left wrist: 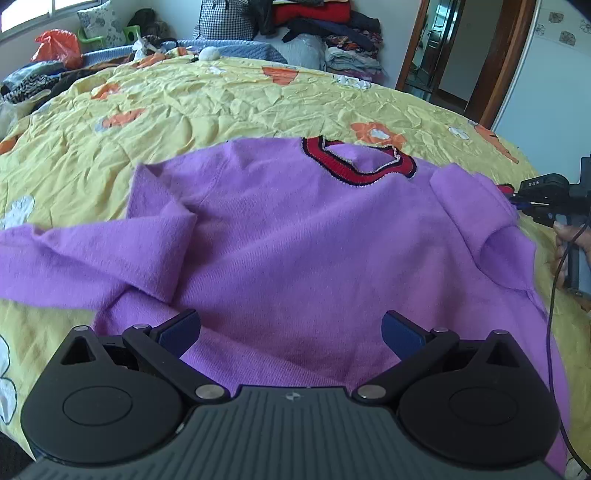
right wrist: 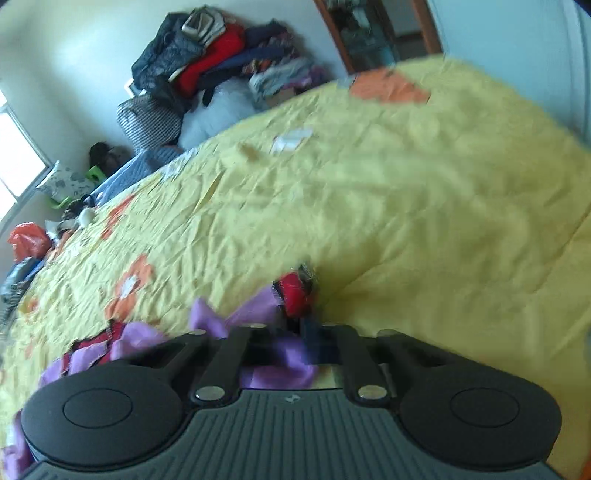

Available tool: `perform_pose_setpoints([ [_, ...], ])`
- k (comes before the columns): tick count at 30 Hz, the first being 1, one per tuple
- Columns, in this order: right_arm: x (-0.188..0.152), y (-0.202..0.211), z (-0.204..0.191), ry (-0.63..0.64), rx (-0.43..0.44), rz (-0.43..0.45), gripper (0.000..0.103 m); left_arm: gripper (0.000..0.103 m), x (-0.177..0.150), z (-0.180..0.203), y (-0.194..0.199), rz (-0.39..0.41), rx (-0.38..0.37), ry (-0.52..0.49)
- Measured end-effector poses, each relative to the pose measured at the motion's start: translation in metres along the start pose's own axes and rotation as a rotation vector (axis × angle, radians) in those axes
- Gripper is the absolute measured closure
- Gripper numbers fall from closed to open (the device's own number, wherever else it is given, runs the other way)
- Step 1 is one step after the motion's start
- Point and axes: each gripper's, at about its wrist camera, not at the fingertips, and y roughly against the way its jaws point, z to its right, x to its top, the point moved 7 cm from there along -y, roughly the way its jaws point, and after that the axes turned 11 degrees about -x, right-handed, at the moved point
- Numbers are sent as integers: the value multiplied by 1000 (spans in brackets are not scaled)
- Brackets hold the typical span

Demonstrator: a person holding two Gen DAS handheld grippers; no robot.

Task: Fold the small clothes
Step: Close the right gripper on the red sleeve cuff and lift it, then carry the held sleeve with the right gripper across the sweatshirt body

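Observation:
A small purple sweater (left wrist: 295, 236) with a red and black collar (left wrist: 362, 162) lies flat on the yellow flowered bedspread (left wrist: 221, 107). Its left sleeve (left wrist: 74, 254) is bent across the bed. My left gripper (left wrist: 291, 332) is open just above the sweater's lower hem, holding nothing. My right gripper (right wrist: 295, 328) is shut on the sweater's right sleeve cuff (right wrist: 295, 291), red and black, with purple cloth (right wrist: 229, 317) bunched around the fingers. The right gripper also shows at the right edge of the left wrist view (left wrist: 517, 197), at the sweater's right shoulder.
Piles of folded and loose clothes (left wrist: 332, 33) stand against the far wall beyond the bed. An orange bag (left wrist: 55, 46) and green stool (left wrist: 131, 33) sit at the far left. A doorway (left wrist: 443, 55) opens at the back right. The bedspread (right wrist: 406, 192) stretches wide beyond the sweater.

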Motion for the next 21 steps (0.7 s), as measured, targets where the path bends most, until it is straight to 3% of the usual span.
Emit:
perform_pose_setpoints([
  [3,2,15,-3,73,-69,89,98,0,-1,-2,5,-1,8,8],
  [11,39,78,27,354,-414,369,98,0,-2,-5,20,18,29,19],
  [15,59,99,63,412,-547,432,98,0,-5,-3,24,18,18,39],
  [21,86,127,128,390,-687,470,98,0,-5,7,30,25,25,0],
])
